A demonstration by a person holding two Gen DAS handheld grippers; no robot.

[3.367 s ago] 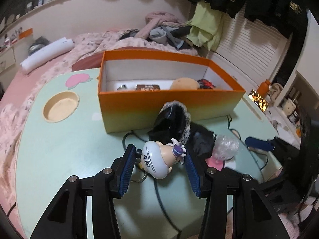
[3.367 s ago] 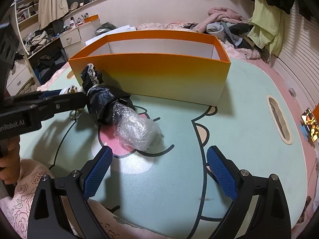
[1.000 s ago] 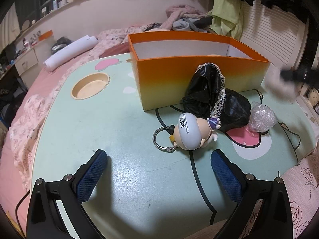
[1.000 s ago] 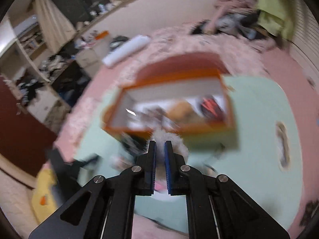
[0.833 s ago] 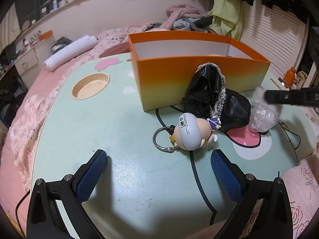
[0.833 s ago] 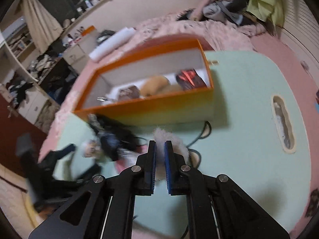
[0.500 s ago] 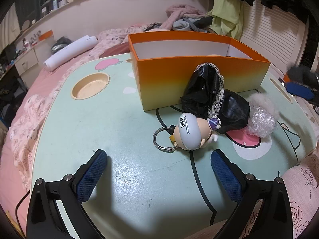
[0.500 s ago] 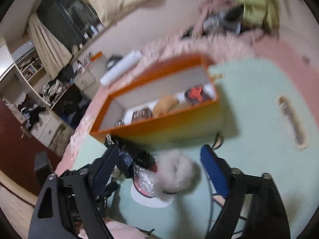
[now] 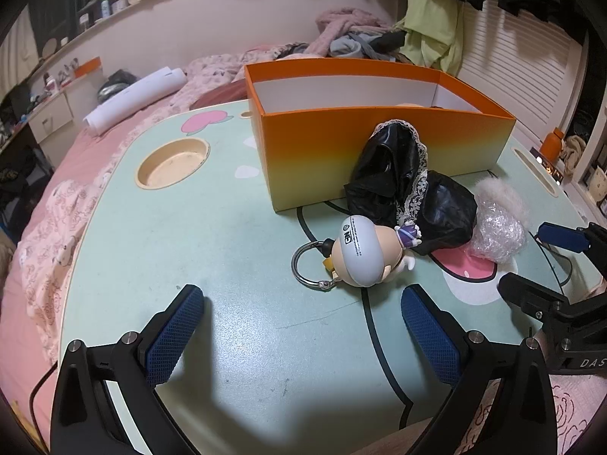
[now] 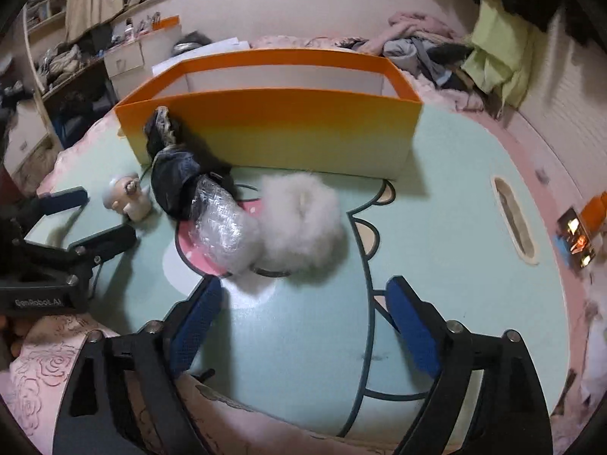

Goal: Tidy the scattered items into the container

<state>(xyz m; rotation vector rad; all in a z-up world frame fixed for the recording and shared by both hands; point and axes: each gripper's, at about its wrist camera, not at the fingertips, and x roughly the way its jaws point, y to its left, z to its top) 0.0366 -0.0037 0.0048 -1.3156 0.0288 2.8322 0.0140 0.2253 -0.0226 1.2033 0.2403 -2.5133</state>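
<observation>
Smooth mint table [image 10: 436,235] — fluffy pompom [image 10: 303,223], crinkly bubble wrap [image 10: 224,227].

the left gripper [image 9: 299,309] is matte black, with 2 angular arms ending in blue pads [image 9: 430,335] of a fine grid texture. silver screws [image 9: 130,337] sit at its joints. seen from the other side, its body carries pale lettering that seems to read "genrobot.ai". the right gripper [image 10: 301,314] has the same black frame, blue pads [image 10: 411,328] and silver screws [image 10: 451,326]; the left view shows white letters "das" on its side.
</observation>
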